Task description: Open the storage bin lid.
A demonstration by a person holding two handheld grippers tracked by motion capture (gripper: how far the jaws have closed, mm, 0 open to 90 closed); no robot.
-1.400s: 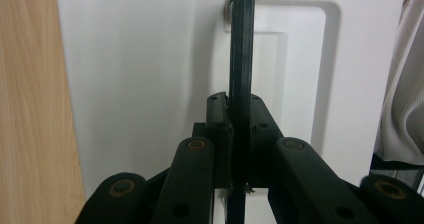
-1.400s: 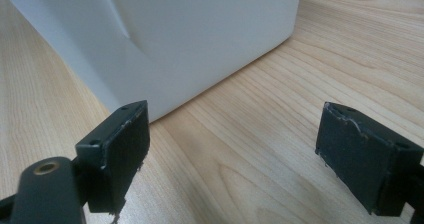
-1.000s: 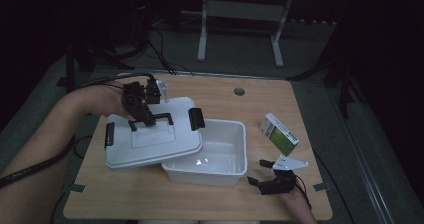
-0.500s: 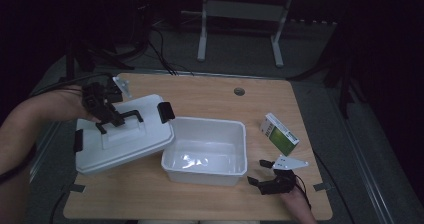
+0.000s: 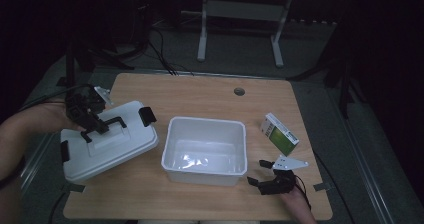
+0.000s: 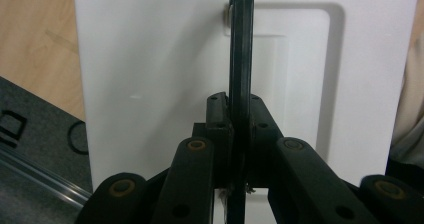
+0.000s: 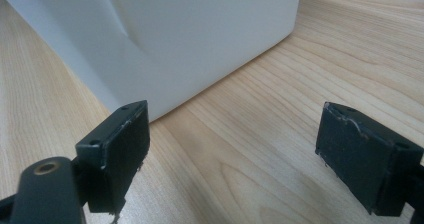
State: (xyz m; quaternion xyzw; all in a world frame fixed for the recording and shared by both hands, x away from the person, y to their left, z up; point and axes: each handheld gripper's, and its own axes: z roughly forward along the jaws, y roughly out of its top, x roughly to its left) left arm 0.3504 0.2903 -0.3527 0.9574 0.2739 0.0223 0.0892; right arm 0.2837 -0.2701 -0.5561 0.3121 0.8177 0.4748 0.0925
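Observation:
A white lid (image 5: 112,144) with a black handle (image 5: 107,125) and black end latches hangs tilted over the table's left edge. My left gripper (image 5: 92,118) is shut on that handle. In the left gripper view the jaws pinch the thin black handle (image 6: 241,59) above the lid's white top (image 6: 150,74). The open white bin (image 5: 205,149) stands in the middle of the table with nothing in it. My right gripper (image 5: 265,176) rests open on the wood by the bin's front right corner. In the right gripper view its pads (image 7: 120,144) stand wide apart before the bin's wall (image 7: 190,34).
A green and white carton (image 5: 280,133) lies right of the bin, just beyond my right gripper. The wooden table (image 5: 200,94) has a round cable hole (image 5: 239,91) near its far edge. Cables and a metal stand (image 5: 240,14) are on the dark floor beyond.
My left gripper has carried the lid off the bin, to the left and lower, so the bin now stands uncovered. The right gripper has stayed where it was.

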